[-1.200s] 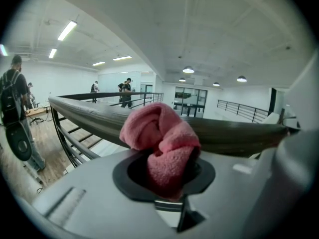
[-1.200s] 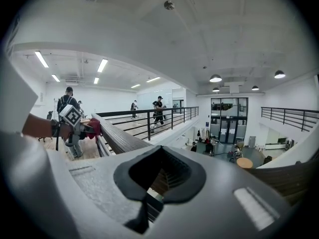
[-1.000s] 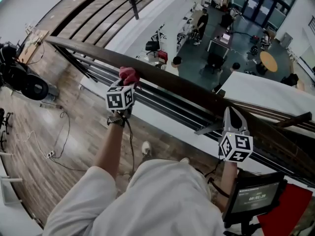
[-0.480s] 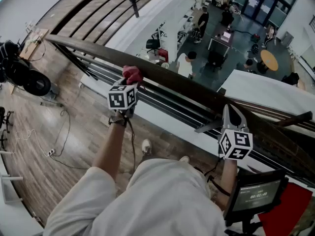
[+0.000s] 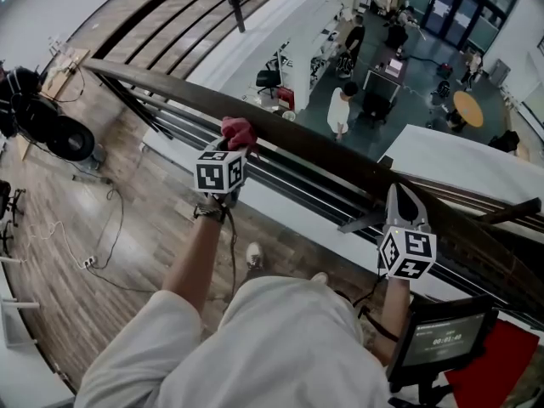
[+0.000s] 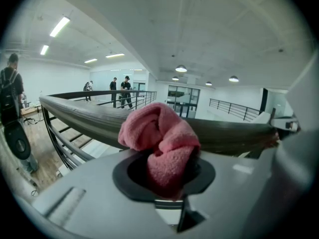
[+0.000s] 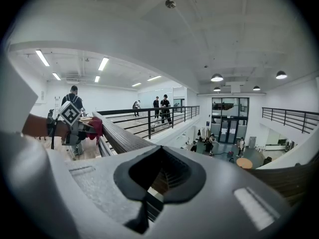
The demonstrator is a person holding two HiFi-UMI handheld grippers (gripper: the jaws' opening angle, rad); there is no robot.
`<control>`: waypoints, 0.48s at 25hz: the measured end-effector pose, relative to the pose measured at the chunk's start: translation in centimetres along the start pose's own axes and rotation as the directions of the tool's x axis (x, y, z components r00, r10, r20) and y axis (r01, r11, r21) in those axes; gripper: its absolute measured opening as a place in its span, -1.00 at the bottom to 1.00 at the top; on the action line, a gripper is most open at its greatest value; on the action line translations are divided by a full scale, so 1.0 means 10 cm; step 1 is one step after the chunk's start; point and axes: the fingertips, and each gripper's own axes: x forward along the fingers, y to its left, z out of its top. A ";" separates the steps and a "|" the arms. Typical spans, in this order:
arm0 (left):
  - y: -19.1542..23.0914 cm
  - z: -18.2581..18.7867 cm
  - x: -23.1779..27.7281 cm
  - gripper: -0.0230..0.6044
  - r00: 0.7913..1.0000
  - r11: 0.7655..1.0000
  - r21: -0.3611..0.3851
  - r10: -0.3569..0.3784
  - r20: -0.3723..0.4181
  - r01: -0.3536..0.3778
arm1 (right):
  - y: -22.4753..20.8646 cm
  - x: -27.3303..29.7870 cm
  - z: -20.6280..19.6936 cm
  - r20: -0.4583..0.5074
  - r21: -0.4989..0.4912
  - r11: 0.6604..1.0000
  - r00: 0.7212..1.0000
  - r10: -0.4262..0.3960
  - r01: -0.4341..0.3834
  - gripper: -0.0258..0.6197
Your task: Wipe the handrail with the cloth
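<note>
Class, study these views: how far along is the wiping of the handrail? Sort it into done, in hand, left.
Done: the left hand-held gripper is shut on the bunched pink terry cloth. In hand: that cloth sits against the dark wooden handrail. Left: probably the stretch toward the shut, empty right hand-held gripper; no wiped mark shows either way.

Looking like a big open-plan office or lab building, seen from an upper mezzanine: a dark wooden handrail is running along a wood-plank floor, and down in the atrium people are standing around black office chairs, a round wooden table and tall glass doors.
</note>
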 end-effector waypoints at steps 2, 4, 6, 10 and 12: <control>-0.05 0.00 0.00 -0.63 1.000 1.000 0.001 -0.003 0.001 0.003 | -0.02 -0.01 0.00 0.001 -0.001 1.000 1.000 0.001 -0.001 -0.92; -0.10 -0.01 -0.01 -0.63 1.000 1.000 0.004 -0.008 0.002 0.008 | -0.02 -0.02 0.00 0.001 -0.002 1.000 1.000 0.002 -0.002 -0.92; -0.13 -0.01 -0.01 -0.63 1.000 1.000 0.005 -0.011 0.003 0.011 | -0.02 -0.02 0.00 0.002 -0.004 1.000 1.000 0.002 -0.002 -0.92; -0.16 -0.01 -0.02 -0.63 1.000 1.000 0.010 -0.011 0.002 0.011 | -0.01 -0.02 0.01 0.001 -0.007 1.000 1.000 0.002 -0.002 -0.92; -0.19 -0.02 -0.01 -0.63 1.000 1.000 0.013 -0.014 0.002 0.014 | -0.02 -0.02 0.00 0.001 -0.006 1.000 1.000 0.002 -0.002 -0.92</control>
